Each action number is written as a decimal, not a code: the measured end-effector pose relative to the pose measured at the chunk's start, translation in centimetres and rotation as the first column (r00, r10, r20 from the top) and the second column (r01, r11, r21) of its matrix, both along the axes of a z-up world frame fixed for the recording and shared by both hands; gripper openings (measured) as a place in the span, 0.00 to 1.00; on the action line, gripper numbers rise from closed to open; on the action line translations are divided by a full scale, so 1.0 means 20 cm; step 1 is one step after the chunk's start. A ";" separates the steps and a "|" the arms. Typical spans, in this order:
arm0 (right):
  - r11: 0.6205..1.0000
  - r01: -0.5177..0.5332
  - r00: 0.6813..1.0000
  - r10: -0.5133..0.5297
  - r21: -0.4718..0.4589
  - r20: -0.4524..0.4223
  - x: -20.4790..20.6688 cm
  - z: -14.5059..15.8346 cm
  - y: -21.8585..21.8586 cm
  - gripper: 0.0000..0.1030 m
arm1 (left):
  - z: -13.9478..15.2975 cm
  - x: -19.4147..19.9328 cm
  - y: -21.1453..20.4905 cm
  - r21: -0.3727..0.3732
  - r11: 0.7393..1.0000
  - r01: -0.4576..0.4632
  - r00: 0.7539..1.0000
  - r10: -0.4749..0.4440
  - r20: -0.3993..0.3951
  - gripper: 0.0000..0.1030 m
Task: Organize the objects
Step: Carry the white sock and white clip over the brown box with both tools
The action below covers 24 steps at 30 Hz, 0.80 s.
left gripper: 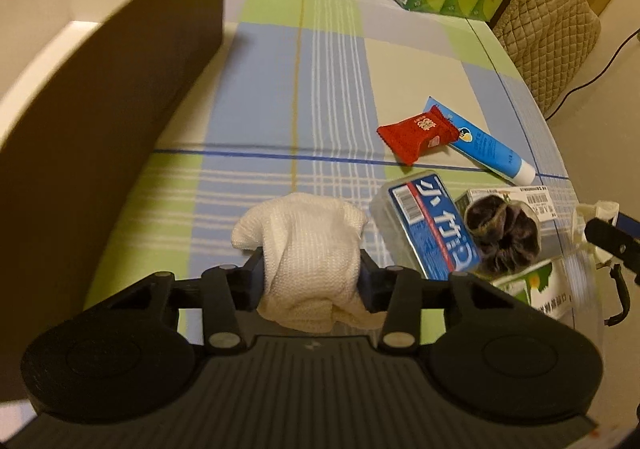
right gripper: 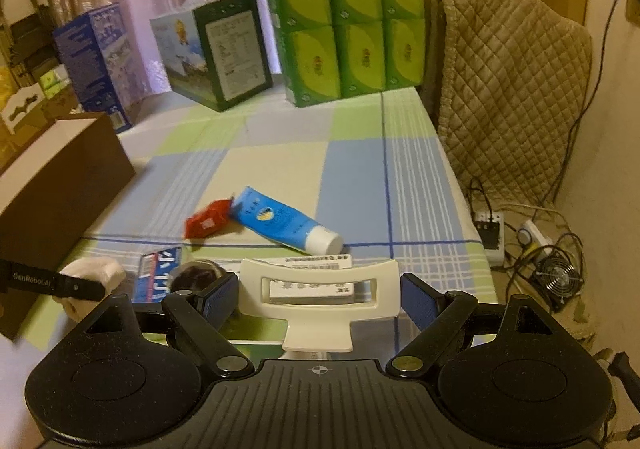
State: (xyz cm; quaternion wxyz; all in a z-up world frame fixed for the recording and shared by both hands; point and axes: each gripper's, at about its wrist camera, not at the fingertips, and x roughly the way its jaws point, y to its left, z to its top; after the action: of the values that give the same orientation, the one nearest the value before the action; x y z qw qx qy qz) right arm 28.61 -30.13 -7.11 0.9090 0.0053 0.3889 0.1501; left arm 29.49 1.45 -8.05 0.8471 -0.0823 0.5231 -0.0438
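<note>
Left wrist view: left tool (left gripper: 311, 267) grips white cloth (left gripper: 304, 249); right tool (right gripper: 320, 299) seemingly holds cream clip (right gripper: 320, 289).

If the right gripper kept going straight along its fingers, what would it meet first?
Probably the white labelled box lying just past the cream clip held by the right gripper. Beyond it lies the blue tube. Depth is hard to judge.

A checked tablecloth (left gripper: 332, 61) in blue, green and cream is seen; a white knitted cloth (left gripper: 308, 253), red packet (left gripper: 416, 131), blue tube (right gripper: 280, 223) and brown box (left gripper: 108, 121) are shown.
</note>
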 end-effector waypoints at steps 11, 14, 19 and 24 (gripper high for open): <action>0.989 -0.138 0.990 0.138 0.046 0.007 -0.11 0.14 0.08 0.81 | 0.32 -0.31 0.04 -0.007 0.994 -0.107 0.985 0.107 0.134 0.39; 0.983 -0.175 0.985 0.175 0.061 0.007 -0.15 0.17 0.12 0.81 | 0.41 -0.39 0.05 -0.008 0.992 -0.128 0.976 0.128 0.178 0.39; 0.974 -0.208 0.978 0.208 0.087 0.009 -0.22 0.24 0.22 0.81 | 0.52 -0.48 0.12 -0.017 0.989 -0.148 0.961 0.148 0.232 0.39; 0.961 -0.247 0.969 0.247 0.126 0.019 -0.31 0.32 0.40 0.81 | 0.64 -0.53 0.25 -0.030 0.988 -0.148 0.947 0.151 0.284 0.39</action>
State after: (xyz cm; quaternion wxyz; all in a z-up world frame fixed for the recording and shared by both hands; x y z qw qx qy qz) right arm 22.47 -22.20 -0.72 0.8816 0.0143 0.3745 0.2867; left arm 18.80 6.39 4.67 0.9143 -0.1182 0.3874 0.0070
